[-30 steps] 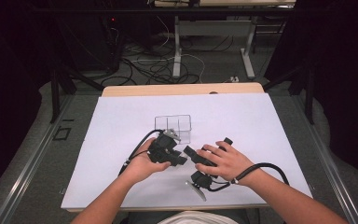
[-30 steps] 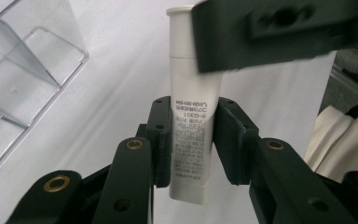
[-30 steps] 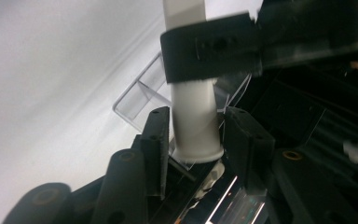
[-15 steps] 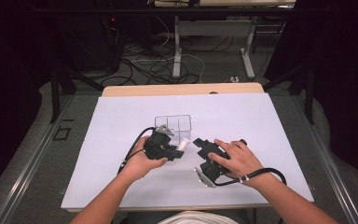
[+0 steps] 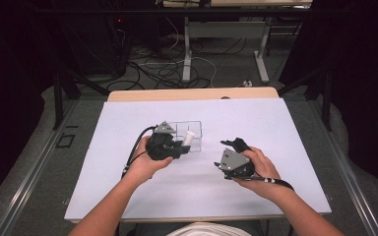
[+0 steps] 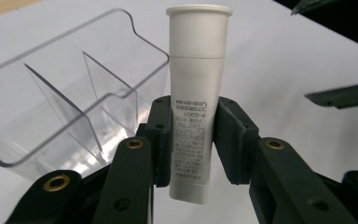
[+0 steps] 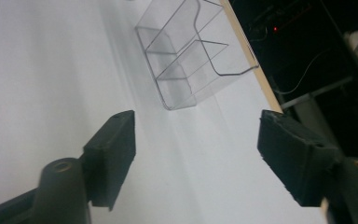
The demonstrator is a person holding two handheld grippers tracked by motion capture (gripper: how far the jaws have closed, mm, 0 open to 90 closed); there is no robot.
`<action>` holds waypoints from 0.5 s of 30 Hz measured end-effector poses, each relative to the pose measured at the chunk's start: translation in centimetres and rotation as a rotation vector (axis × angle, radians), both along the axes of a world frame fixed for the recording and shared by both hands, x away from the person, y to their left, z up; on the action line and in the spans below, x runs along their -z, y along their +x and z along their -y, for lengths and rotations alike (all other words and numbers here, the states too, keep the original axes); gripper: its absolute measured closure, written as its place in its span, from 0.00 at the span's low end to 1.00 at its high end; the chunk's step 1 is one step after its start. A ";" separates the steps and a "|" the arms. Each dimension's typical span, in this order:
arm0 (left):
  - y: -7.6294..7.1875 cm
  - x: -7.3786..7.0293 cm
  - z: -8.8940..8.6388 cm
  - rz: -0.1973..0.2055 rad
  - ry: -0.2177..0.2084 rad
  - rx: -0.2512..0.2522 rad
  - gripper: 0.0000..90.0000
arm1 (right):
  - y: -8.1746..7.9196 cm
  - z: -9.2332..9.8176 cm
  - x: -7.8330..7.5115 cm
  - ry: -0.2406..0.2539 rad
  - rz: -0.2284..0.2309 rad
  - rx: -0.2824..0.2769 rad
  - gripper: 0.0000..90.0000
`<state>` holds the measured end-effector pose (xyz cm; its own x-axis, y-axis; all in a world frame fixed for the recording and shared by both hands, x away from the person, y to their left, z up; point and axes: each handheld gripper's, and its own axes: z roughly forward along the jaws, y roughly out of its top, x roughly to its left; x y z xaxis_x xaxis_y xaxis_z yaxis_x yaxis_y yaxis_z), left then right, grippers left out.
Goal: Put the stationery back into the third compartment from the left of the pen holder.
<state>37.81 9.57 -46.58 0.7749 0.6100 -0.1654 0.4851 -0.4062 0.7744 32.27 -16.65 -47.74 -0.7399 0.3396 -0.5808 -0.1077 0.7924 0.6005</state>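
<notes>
A white plastic tube (image 6: 196, 107) with small print stands upright between the jaws of my left gripper (image 6: 193, 119), which is shut on its lower half. In the high view the left gripper (image 5: 181, 145) holds the tube (image 5: 189, 138) at the near side of a clear divided box (image 5: 193, 129). That box (image 6: 70, 93) lies just left of the tube in the left gripper view. My right gripper (image 5: 232, 144) is off to the right over the white mat. Its jaws have just been opening, and the right gripper (image 7: 198, 140) has nothing between them, with the box (image 7: 191, 60) farther ahead.
A white mat (image 5: 128, 196) covers the table, with a strip of bare wood (image 5: 192, 93) along the far edge. Cables trail from both grippers toward the person. Beyond the table the floor is dark, with table legs and wires.
The two hands, close together a second ago, have parted. The right gripper drew away to the right and spread its jaws. The left kept the tube and shifted slightly toward the box.
</notes>
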 end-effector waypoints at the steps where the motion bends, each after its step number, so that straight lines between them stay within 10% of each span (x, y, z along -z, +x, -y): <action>1: 0.0 -0.2 -0.1 0.004 -0.005 -0.008 0.77 | 0.1 0.2 0.0 0.038 -0.024 0.015 0.27; 8: 0.5 -1.2 -0.4 0.089 -0.058 -0.067 0.77 | 1.2 1.7 0.1 0.307 -0.223 0.136 0.16; 15: 1.2 -2.2 -0.4 0.150 -0.133 -0.138 0.77 | 2.1 3.4 0.6 0.473 -0.388 0.252 0.00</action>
